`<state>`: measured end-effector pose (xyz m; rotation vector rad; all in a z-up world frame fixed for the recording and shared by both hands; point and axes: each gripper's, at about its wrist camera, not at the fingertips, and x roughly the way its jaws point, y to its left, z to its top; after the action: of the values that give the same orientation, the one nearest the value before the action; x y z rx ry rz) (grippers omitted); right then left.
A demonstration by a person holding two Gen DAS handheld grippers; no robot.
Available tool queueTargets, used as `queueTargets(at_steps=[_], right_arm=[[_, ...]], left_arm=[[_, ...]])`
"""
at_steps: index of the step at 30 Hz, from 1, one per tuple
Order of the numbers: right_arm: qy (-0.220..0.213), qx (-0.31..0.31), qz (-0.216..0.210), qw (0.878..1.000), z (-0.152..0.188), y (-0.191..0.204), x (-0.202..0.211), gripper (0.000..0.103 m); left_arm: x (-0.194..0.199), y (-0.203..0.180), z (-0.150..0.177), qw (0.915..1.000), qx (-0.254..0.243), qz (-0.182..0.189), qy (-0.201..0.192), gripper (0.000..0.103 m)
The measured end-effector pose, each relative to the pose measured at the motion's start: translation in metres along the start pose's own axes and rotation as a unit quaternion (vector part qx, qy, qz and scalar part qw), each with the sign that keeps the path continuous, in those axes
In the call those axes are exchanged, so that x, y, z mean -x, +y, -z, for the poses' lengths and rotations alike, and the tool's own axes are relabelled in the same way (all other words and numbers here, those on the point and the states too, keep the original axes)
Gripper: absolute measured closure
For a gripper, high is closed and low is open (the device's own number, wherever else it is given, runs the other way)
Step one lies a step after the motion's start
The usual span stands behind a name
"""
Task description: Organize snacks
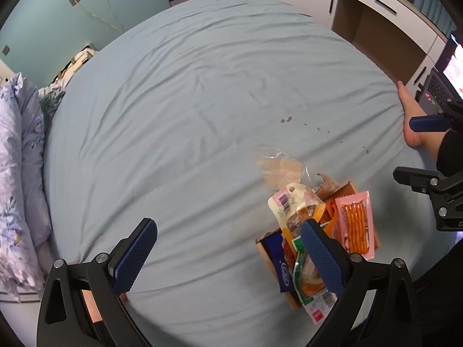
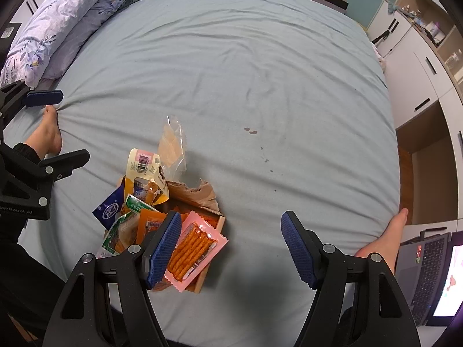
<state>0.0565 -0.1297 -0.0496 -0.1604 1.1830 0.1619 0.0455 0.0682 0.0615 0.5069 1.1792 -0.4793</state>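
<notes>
A torn cardboard box (image 2: pixel 199 199) lies on the blue bedsheet with several snack packs piled in it: a pink pack of orange sticks (image 2: pixel 194 248), a green-edged pack (image 2: pixel 121 231), a dark blue pack (image 2: pixel 108 209), and a yellow pack with a barcode (image 2: pixel 144 167). A clear plastic bag (image 2: pixel 172 144) lies just beyond the box. The same pile shows in the left wrist view, with the pink pack (image 1: pixel 356 222) and yellow pack (image 1: pixel 292 205). My left gripper (image 1: pixel 228 245) is open and empty, to the left of the box. My right gripper (image 2: pixel 230 238) is open and empty, just right of the box.
The bed (image 2: pixel 231 72) fills both views. A floral pillow (image 2: pixel 58 20) lies at its far left. The person's bare feet (image 2: pixel 385 237) rest on the bed edges. An open laptop (image 2: pixel 434 274) sits at right. White cabinets (image 2: pixel 411 57) line the right wall.
</notes>
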Motion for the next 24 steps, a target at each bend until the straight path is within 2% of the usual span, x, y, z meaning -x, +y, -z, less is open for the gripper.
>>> queueTargets(at_steps=[15,19,24], right_arm=[[-0.002,0.0,0.0,1.0,0.0,-0.0011,0.0011,0.032],[-0.002,0.0,0.0,1.0,0.0005,-0.0013,0.0015,0.032],[-0.003,-0.001,0.001,1.0,0.0011,-0.0015,0.002,0.032]], left_arm=[[0.0017,0.0028,-0.0006,0.9999,0.01,-0.01,-0.007,0.002],[0.0046,-0.0005,-0.0004,0.9995,-0.001,-0.027,-0.016,0.002],[0.0085,-0.0061,-0.0007,0.9992,-0.015,-0.028,-0.026,0.002]])
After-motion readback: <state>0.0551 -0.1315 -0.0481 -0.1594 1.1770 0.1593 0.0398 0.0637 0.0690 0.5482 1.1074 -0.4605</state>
